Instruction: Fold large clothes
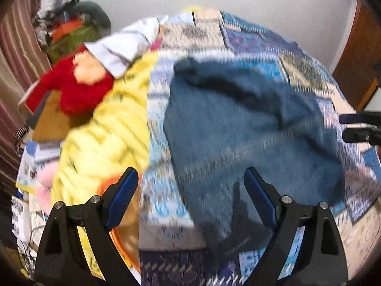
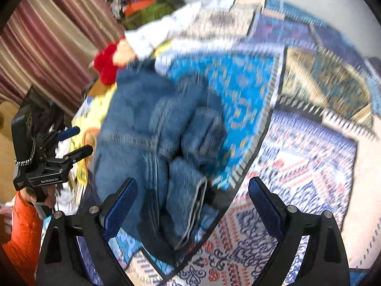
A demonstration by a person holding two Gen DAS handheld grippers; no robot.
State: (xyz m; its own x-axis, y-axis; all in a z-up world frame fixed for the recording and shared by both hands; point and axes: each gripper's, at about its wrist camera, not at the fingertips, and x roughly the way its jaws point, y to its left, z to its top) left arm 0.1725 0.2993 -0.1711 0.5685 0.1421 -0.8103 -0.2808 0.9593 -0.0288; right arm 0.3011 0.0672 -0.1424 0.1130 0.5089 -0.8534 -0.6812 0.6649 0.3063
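Note:
A pair of blue jeans (image 1: 250,128) lies crumpled on the patterned bedspread (image 1: 214,38). In the right wrist view the jeans (image 2: 152,143) show bunched folds, and a leg end lies nearest the camera. My left gripper (image 1: 190,178) is open and empty, above the near edge of the jeans. My right gripper (image 2: 193,190) is open and empty, above the leg end. The left gripper also shows at the left edge of the right wrist view (image 2: 73,140), open. The right gripper's fingers (image 1: 354,126) show at the right edge of the left wrist view. Both views are motion-blurred.
A yellow cloth (image 1: 107,128), a red plush toy (image 1: 78,88) and a white garment (image 1: 123,45) lie on the bed's left side. A pile of clothes (image 1: 71,26) stands at the back left by striped curtains (image 2: 47,35). An orange object (image 1: 123,226) sits by the bed's near-left edge.

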